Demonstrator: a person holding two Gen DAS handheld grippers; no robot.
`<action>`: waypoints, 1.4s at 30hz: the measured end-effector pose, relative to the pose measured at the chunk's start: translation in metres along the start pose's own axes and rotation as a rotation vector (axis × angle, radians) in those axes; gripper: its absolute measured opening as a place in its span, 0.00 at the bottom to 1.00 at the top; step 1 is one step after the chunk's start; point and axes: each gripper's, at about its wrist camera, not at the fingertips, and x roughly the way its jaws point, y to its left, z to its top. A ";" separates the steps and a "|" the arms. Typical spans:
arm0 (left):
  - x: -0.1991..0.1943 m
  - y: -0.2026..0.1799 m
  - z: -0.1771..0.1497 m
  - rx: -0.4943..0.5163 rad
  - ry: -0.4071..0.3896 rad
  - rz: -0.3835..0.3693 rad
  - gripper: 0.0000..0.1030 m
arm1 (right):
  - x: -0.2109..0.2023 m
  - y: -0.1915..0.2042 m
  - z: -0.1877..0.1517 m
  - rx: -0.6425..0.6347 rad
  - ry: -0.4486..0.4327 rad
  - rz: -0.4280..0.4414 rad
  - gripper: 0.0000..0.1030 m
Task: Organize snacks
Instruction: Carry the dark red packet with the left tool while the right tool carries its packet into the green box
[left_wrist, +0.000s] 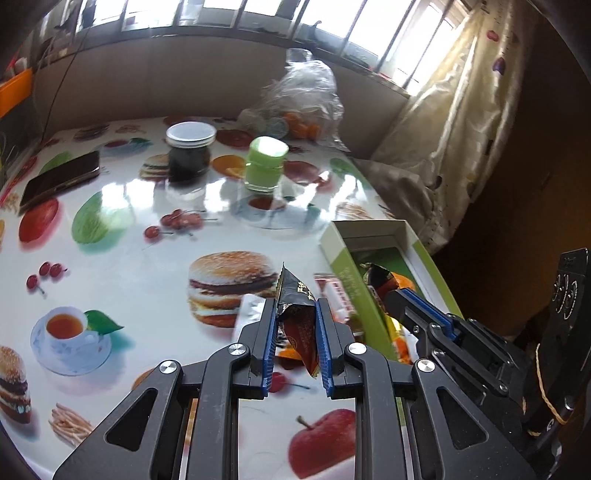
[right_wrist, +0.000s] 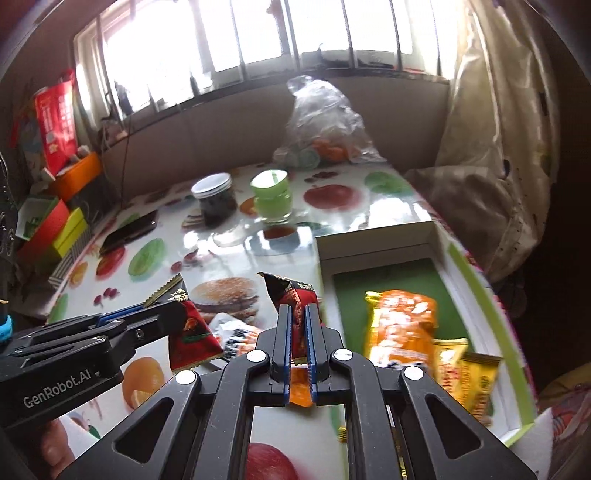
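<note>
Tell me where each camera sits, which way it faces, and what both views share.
Left wrist: on the left tool, looking down across the food-print table; its pads pinch a dark snack packet; the right tool shows.
Right wrist: on the right tool, facing the green box; it grips a red-black packet.
Shared: dark jar, green jar, box.
</note>
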 end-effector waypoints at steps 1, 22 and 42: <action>0.000 -0.002 0.000 0.006 0.000 -0.002 0.20 | -0.003 -0.003 0.000 0.003 -0.003 -0.007 0.07; 0.031 -0.081 -0.004 0.157 0.054 -0.081 0.20 | -0.029 -0.081 -0.023 0.112 0.004 -0.137 0.07; 0.053 -0.099 -0.010 0.183 0.103 -0.091 0.20 | -0.031 -0.103 -0.039 0.162 0.029 -0.152 0.07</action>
